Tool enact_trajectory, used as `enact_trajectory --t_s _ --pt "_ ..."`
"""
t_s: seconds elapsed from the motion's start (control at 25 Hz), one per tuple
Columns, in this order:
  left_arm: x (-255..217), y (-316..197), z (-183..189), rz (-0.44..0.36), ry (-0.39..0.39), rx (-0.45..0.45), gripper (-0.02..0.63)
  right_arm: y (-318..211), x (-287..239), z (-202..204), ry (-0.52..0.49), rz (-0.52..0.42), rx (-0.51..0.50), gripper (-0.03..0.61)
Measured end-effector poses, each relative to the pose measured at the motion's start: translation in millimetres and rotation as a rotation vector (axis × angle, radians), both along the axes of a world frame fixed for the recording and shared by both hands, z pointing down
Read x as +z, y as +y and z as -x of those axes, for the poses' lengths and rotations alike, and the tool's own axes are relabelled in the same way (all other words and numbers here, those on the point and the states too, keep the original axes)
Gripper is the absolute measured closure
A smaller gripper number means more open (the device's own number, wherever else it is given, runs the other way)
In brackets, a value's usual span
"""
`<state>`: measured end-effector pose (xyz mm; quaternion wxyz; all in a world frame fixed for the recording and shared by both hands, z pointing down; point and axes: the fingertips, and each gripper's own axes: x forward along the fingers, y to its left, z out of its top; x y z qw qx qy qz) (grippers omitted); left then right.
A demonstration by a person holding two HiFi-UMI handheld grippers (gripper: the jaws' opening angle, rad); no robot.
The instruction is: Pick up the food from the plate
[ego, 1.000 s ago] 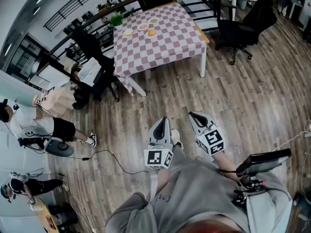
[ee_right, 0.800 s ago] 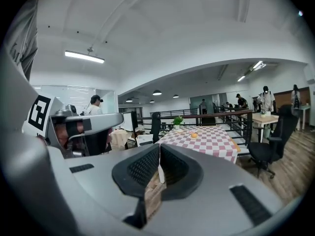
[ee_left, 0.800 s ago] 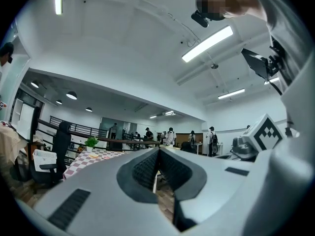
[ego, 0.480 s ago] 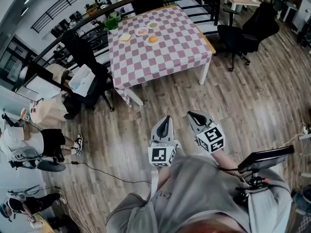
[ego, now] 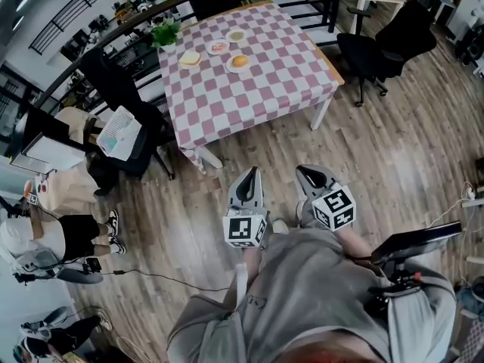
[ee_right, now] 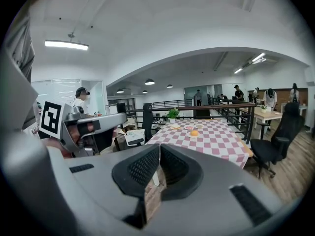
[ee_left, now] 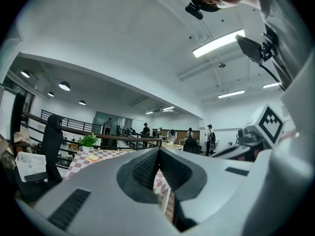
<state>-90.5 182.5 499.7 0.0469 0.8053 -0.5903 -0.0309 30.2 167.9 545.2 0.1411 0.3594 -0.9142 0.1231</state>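
Distance is my worry: my left gripper (ego: 252, 174) and right gripper (ego: 304, 172) both have their jaws pressed together on nothing, well apart from the checked table (ego: 257, 89) at twelve o'clock. If I arrive with them closed like this, I'd likely shove the food off its plate (ego: 230, 67) instead of grasping it. The food (ego: 239, 60), small, round and orange, sits near the table's far edge, with other plates (ego: 218, 47) at its ten o'clock.

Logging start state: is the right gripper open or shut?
Shut and empty: the grey two-jaw right gripper has ribbed pads meeting at the tips, nothing between them.
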Motion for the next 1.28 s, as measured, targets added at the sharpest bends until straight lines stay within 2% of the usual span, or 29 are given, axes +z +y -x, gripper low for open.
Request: enact_trajectory --t_s 0.16,0.44,0.6,0.84,0.96,1.08,1.16,1.28 --pt "9.7 -26.0 17.4 0.015 0.01 -0.01 0.606 -36.9 6.6 23.3 -0.04 0.035 -0.008 0.561" --pt "15.3 -96.8 45.8 0.023 0.045 -0.069 0.606 -133.0 14.5 74.0 -0.053 0.024 -0.08 0.561" --pt "12.1 -164.4 63.2 0.022 0.02 -0.091 0.606 -204.7 8.2 101.0 -0.073 0.001 -0.137 0.561" --pt "0.2 -277.2 87.8 0.029 0.02 -0.138 0.604 -305.1 -2.2 118.5 -0.075 -0.04 -0.222 0.561" --pt "-3.5 -322.2 92.2 0.032 0.011 -0.149 0.606 -344.6 3.1 124.8 -0.076 -0.04 -0.267 0.56" --pt "-5.5 -360.9 91.0 0.024 0.0 -0.144 0.605 -383.4 2.0 129.6 -0.08 -0.078 -0.287 0.558" --pt "-10.1 -382.0 88.6 0.017 -0.006 -0.13 0.606 -405.6 -1.9 134.8 -0.089 -0.1 -0.3 0.535" --pt "-18.3 -394.9 87.0 -0.003 -0.01 -0.106 0.606 -422.4 -12.8 142.9 -0.103 -0.14 -0.317 0.442"
